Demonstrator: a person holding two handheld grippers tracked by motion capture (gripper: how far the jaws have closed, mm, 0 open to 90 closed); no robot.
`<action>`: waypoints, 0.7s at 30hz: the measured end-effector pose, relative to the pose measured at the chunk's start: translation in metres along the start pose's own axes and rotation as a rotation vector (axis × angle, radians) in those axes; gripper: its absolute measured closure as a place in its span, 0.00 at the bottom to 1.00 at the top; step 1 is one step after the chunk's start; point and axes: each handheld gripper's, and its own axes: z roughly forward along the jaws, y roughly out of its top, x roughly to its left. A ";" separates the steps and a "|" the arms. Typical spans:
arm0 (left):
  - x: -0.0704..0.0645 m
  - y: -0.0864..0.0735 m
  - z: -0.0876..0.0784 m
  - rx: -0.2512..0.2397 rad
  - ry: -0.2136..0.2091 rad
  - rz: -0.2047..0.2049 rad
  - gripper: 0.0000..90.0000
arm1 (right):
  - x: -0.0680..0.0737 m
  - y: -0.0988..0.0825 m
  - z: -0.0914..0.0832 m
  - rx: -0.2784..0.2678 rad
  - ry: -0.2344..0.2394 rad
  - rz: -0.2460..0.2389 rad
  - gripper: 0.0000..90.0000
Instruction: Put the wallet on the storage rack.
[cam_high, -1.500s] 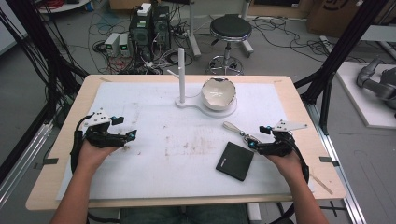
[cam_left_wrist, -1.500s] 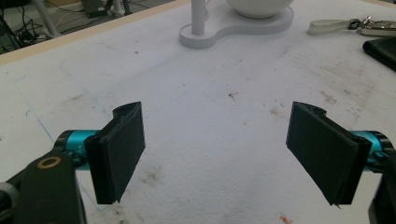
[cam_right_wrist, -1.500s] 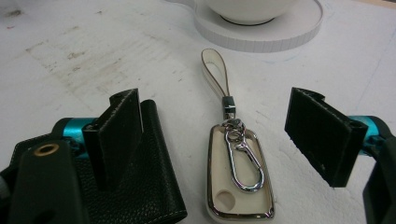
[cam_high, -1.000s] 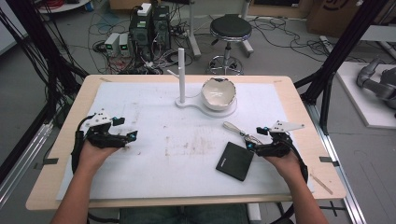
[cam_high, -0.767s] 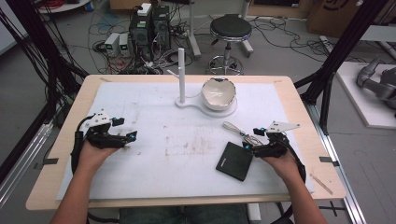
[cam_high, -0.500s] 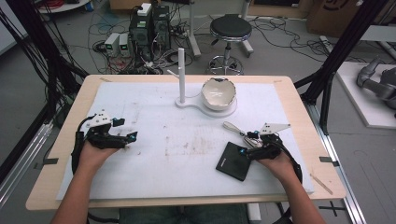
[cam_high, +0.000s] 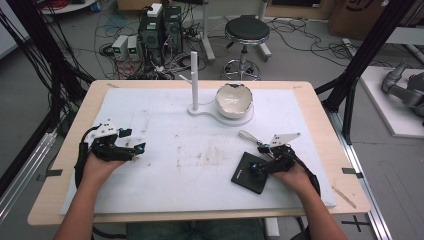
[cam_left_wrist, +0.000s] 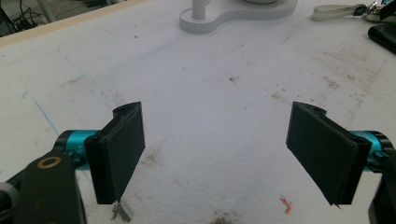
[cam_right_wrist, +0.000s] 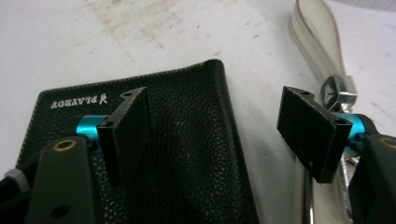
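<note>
A black leather wallet (cam_high: 247, 173) lies flat on the white mat, right of centre. My right gripper (cam_high: 255, 167) hangs low over the wallet's near-right edge. In the right gripper view its jaws stand apart, one over the wallet (cam_right_wrist: 187, 154) and the other past its edge over the mat. The right gripper (cam_right_wrist: 215, 107) is open; its jaws have just been closing a little, with the wallet's edge below the gap and no pad touching it. My left gripper (cam_high: 139, 147) rests at the mat's left. In its own view the left gripper (cam_left_wrist: 215, 116) is open over bare mat.
A beige strap (cam_high: 248, 135) with a metal key clip (cam_right_wrist: 338, 93) lies just right of the wallet, close to my right jaw. A white bowl (cam_high: 233, 99) sits on a white stand base (cam_high: 200, 111) with an upright post (cam_high: 194, 75) at the back centre.
My right gripper has moved left and slightly down, from beside the wallet to over its right edge. The left gripper has stayed where it was.
</note>
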 end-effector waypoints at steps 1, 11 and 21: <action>0.000 0.000 0.000 -0.001 0.000 -0.001 0.22 | 0.000 0.000 0.002 0.007 0.009 0.003 0.29; -0.001 0.000 0.002 0.013 -0.004 0.011 0.22 | -0.003 -0.002 0.002 0.019 0.079 0.057 0.45; -0.003 0.000 0.003 0.018 -0.004 0.018 0.22 | -0.004 -0.002 -0.002 0.017 0.108 0.066 0.74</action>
